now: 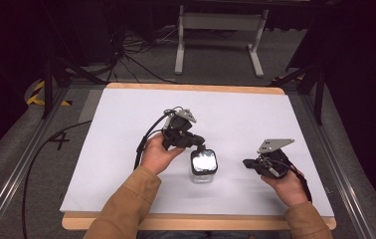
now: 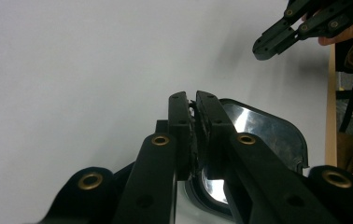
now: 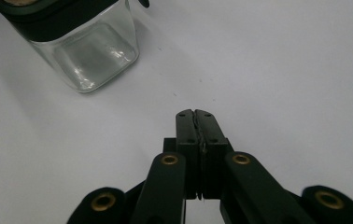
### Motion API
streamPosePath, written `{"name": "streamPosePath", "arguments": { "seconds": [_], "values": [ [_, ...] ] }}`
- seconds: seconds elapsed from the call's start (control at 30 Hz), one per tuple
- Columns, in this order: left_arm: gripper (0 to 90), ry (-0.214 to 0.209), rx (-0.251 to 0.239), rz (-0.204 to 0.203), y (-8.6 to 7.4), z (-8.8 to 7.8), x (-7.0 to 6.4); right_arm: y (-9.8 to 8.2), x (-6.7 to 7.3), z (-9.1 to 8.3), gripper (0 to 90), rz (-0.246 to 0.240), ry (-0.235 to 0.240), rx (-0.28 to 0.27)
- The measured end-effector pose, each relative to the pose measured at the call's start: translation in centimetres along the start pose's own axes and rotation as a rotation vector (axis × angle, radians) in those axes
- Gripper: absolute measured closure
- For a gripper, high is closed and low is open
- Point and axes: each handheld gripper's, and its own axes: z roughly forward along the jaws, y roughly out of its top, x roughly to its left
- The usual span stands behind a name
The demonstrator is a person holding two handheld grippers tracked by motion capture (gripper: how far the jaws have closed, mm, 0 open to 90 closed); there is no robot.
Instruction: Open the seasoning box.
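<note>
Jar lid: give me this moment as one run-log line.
left hand-held gripper: nearly shut at lid rim | right hand-held gripper: shut, empty, aside | glass jar: upright on table

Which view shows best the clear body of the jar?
The right gripper view: the jar shows its glass walls, its base on the white table and the dark lid's band. The high view shows it small, mostly the shiny lid from above. The left gripper view shows the lid, behind the left claw.

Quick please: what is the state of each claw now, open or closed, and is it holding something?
Left claw: almost closed, pinching the edge of the jar lid.
Right claw: closed, holding nothing, apart from the glass jar.
</note>
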Motion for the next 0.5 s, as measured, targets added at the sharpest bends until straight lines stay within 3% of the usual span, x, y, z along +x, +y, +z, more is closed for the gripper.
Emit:
{"name": "streamPosePath", "arguments": {
  "seconds": [0.2, 0.27, 0.5],
  "values": [
    [85.0, 0.003, 0.02, -0.021, -0.21, 0.66, 0.37, -0.13, -0.04, 0.34, 88.8, 0.002, 0.011, 0.006],
    [86.7, -0.014, 0.012, -0.029, -0.25, 0.72, 0.5, -0.16, -0.03, 0.37, 88.7, 0.0, 0.01, 0.008],
    [89.0, -0.009, 0.008, -0.031, -0.26, 0.74, 0.5, -0.1, 0.08, 0.27, 87.7, 0.009, 0.017, 0.0]
  ]
}}
